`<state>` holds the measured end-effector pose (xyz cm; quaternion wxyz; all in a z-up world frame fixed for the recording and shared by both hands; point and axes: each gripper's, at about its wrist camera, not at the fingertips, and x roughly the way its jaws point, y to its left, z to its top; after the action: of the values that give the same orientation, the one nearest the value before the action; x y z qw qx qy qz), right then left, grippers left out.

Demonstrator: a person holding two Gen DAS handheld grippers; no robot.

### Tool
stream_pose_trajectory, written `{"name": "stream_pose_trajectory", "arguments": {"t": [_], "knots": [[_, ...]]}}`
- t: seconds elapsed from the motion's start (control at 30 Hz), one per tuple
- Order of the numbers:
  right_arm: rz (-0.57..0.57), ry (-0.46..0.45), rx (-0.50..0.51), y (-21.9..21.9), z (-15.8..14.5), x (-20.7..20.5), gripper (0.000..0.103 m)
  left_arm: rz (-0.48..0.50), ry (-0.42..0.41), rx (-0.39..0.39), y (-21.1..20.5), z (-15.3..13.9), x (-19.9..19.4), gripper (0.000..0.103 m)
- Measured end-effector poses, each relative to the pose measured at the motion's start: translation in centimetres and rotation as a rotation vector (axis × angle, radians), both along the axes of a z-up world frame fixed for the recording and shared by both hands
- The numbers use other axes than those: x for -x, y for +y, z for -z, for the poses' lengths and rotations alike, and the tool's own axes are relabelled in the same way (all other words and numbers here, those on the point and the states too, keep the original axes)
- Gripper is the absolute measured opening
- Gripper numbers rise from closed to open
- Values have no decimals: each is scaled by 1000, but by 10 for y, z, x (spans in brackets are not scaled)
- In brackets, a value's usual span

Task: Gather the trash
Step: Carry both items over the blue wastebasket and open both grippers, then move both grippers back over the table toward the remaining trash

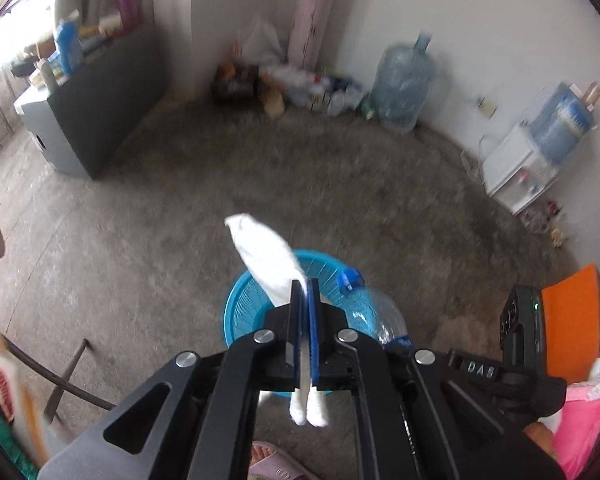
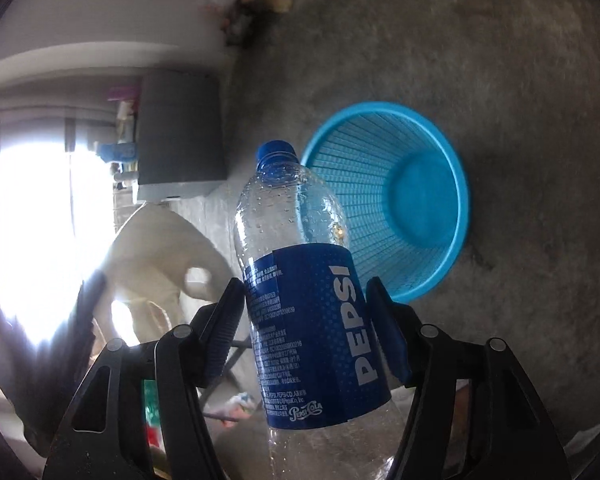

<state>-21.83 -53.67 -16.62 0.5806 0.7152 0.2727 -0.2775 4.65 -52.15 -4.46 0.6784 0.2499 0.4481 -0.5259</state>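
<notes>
Right gripper (image 2: 306, 320) clamps a "PEPSI" bottle (image 2: 300, 280); left gripper (image 1: 305, 292) pinches tissue (image 1: 266, 260) above the empty blue basket (image 2: 456, 200).

both views look down, sharing blue basket (image 1: 244, 312) (image 2: 420, 208).

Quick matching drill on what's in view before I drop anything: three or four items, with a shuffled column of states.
1. white tissue
2. Pepsi bottle
3. blue basket
4. water jug

A. standing against the far wall
B. on the floor, nothing inside
C. clamped in the left gripper
D. held in the right gripper

Pairs: 1-C, 2-D, 3-B, 4-A
</notes>
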Motion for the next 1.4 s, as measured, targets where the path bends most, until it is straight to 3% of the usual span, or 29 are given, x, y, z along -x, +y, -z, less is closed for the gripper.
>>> {"name": "stream_pose_trajectory", "arguments": {"t": [0.07,0.1,0.23,0.43,0.63,0.8,0.97,1.1,1.3,1.4], "knots": [[19,4,-44,-10,23,-5,69,-1,-17,-29,-10,14,-3,32],[32,5,-57,-15,31,-5,69,-18,-32,-31,-13,17,-6,35],[67,22,-90,-18,49,-8,69,-43,7,2,0,17,-14,38],[36,36,-16,-3,32,-5,69,-19,-15,72,23,-2,-11,40],[-16,112,145,32,-4,-6,69,8,-15,136,60,-32,3,41],[-129,158,335,63,-52,-24,72,-11,-50,170,108,-60,7,50],[-257,223,539,93,-104,-49,84,-139,-103,228,176,-92,-1,63],[-336,245,637,111,-127,-68,93,-276,-146,241,238,-112,-11,67],[-426,268,736,144,-148,-100,95,-456,-193,229,316,-119,-30,69],[-474,262,791,164,-157,-117,95,-509,-168,222,341,-119,-39,86]]}}
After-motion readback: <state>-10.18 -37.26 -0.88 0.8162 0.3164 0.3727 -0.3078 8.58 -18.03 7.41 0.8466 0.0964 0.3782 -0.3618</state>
